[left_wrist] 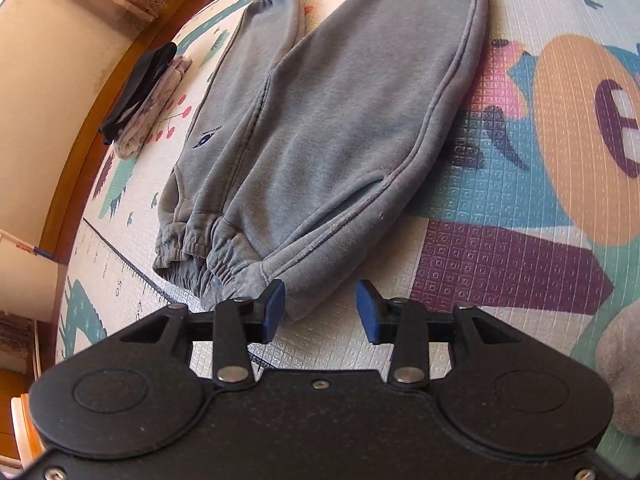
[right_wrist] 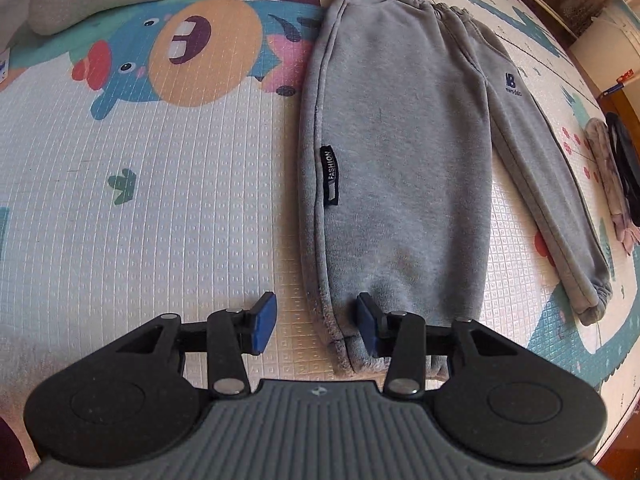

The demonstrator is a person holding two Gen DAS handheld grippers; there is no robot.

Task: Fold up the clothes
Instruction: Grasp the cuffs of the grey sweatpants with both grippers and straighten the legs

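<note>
Your left tongs and right tongs are both gaping wide, holding nothing. The pants are lying mid-frame on the mat. Pinching one layer only could be messing them up.

Grey sweatpants lie flat on a cartoon-printed play mat, folded lengthwise, waistband at the far end and cuffs near. A black "FASHION" label sits on the left seam. The right gripper hovers with fingers apart, straddling the near left cuff corner. Folded clothes lie far right.
</note>
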